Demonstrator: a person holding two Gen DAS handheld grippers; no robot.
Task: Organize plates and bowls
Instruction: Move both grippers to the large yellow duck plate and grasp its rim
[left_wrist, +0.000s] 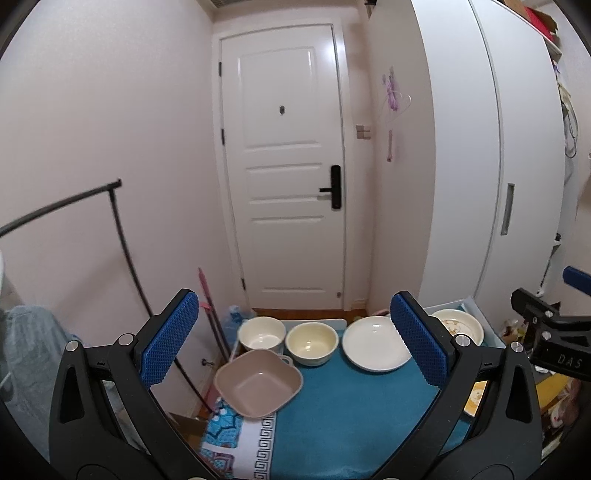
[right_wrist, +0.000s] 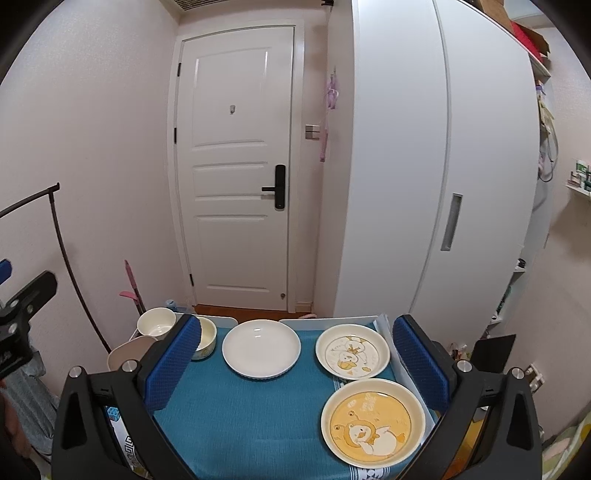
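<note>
Above the blue-clothed counter (right_wrist: 240, 424), both the left hand-held gripper (left_wrist: 295, 339) and right hand-held gripper (right_wrist: 297, 363) are hovering wide open, holding and touching nothing, while bowls (left_wrist: 312, 343) and plates (right_wrist: 261, 348) are sitting spread along it.

A square tan bowl (left_wrist: 258, 382) sits lower left in the left wrist view, with a white bowl (left_wrist: 261, 333) and a cream bowl (left_wrist: 312, 343) behind it. A plain white plate (right_wrist: 261, 348) lies mid-frame, a pale cartoon plate (right_wrist: 352, 351) to its right, and an orange cartoon plate (right_wrist: 373, 421) lower right.
</note>
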